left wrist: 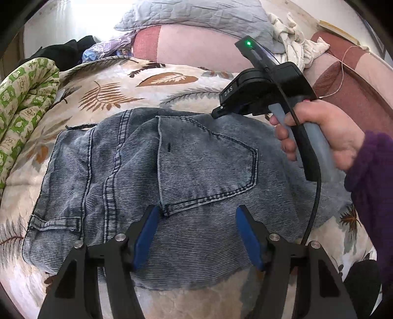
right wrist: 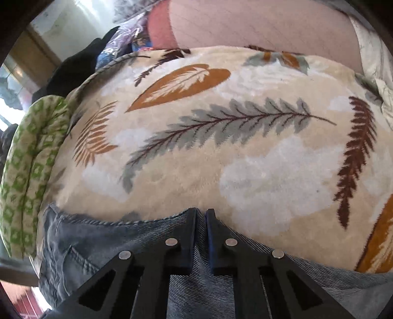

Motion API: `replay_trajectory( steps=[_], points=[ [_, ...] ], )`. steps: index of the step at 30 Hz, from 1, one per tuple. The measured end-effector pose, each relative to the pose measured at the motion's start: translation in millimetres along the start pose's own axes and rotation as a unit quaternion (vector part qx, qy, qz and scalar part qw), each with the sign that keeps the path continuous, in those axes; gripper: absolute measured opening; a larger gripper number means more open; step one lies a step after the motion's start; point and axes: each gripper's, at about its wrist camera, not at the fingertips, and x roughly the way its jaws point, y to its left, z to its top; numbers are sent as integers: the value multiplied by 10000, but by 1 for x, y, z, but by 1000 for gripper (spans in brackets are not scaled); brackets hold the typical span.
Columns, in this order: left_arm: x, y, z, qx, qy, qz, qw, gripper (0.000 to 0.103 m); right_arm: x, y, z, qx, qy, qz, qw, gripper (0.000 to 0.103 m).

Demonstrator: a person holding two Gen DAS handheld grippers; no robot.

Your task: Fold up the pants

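Observation:
Grey-blue washed denim pants [left wrist: 157, 176] lie folded on a leaf-patterned blanket [left wrist: 127, 86], back pocket facing up. My left gripper [left wrist: 196, 228] is open, its blue pads just above the near part of the pants, holding nothing. My right gripper [left wrist: 216, 113], held in a hand, shows in the left wrist view at the far right edge of the pants. In the right wrist view my right gripper [right wrist: 201, 213] is shut on the pants' edge [right wrist: 110, 235], the denim pinched between its jaws over the blanket [right wrist: 245, 147].
A rolled green-patterned quilt [left wrist: 22, 110] lies along the left. A grey pillow [left wrist: 196, 14], pink cushions [left wrist: 196, 46] and crumpled white cloth [left wrist: 294, 41] sit at the back. Dark clothes [left wrist: 63, 51] are piled at back left.

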Motion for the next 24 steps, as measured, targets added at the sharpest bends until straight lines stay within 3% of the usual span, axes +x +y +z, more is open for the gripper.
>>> replay_trajectory(
  steps=[3, 8, 10, 13, 15, 18, 20, 22, 23, 24],
  points=[
    [0, 3, 1, -13, -62, 146, 9999, 66, 3, -3, 0, 70, 12, 22, 10000, 9],
    [11, -2, -3, 257, 18, 442, 9987, 66, -24, -17, -5, 601, -189, 469, 9969, 14],
    [12, -7, -4, 411, -46, 561, 9976, 68, -50, -26, -16, 788, -511, 649, 9935, 22],
    [15, -9, -3, 459, -84, 612, 9970, 71, -102, -48, -49, 1079, -1093, 796, 9849, 55],
    [16, -10, -4, 476, -157, 654, 9966, 72, -139, -64, -86, 1340, -1594, 820, 9746, 66],
    [17, -12, -6, 518, -287, 704, 9958, 73, -186, -90, -156, 1569, -2206, 922, 9582, 67],
    [17, -13, -8, 555, -372, 735, 9951, 73, -213, -120, -214, 1974, -2800, 1198, 9318, 73],
    [16, -14, -11, 601, -466, 760, 9942, 73, -226, -148, -255, 2418, -3096, 1229, 9114, 78],
    [16, -14, -11, 624, -475, 779, 9939, 73, -230, -168, -280, 2862, -3142, 1295, 8959, 78],
    [15, -16, -12, 626, -451, 828, 9936, 73, -230, -179, -291, 3098, -3114, 1375, 8878, 79]
  ],
)
